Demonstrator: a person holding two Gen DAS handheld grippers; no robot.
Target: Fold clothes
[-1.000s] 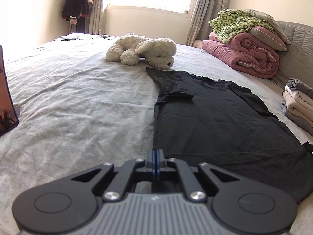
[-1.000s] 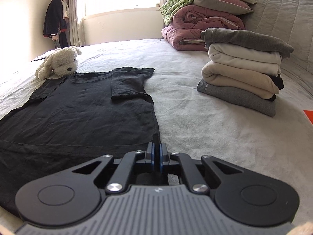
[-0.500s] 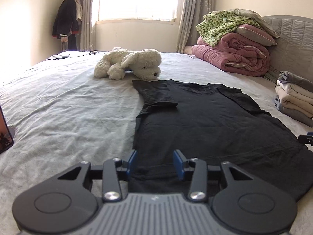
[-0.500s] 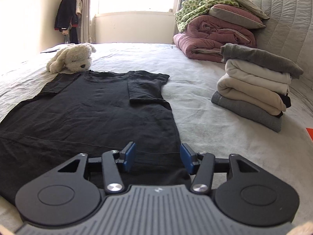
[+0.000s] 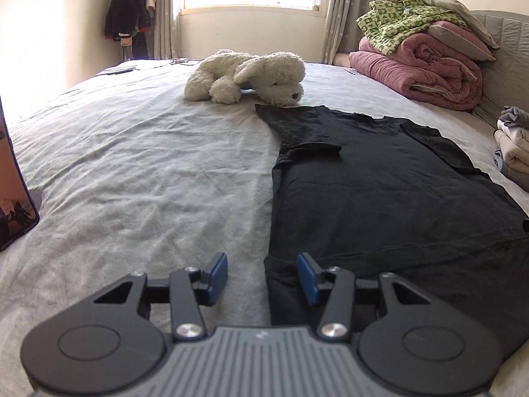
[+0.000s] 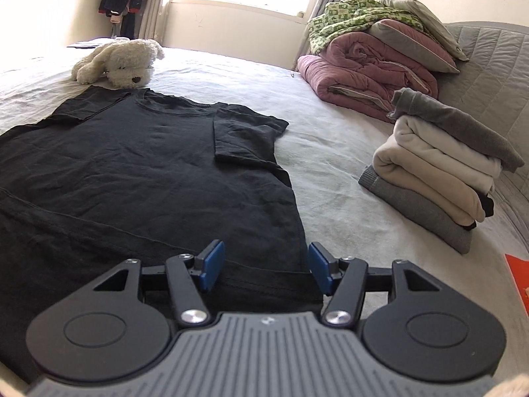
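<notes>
A black T-shirt [image 5: 380, 205] lies flat on the bed, collar toward the far end, both sleeves folded in over the body. It also shows in the right wrist view [image 6: 132, 172]. My left gripper [image 5: 263, 276] is open and empty, low at the shirt's near left hem corner, which lies between the blue pads. My right gripper [image 6: 266, 269] is open and empty at the near right hem corner, with the hem edge between its pads.
A white plush dog [image 5: 246, 77] lies just beyond the collar. A stack of folded clothes [image 6: 439, 172] sits to the right of the shirt. Rolled pink and green bedding [image 6: 370, 63] lies against the grey headboard [image 6: 496, 66]. A dark-edged object [image 5: 13, 195] stands at the left edge.
Both grippers were shut a second ago and have opened wide. Both have shifted so that each now sits over a hem corner of the shirt.
</notes>
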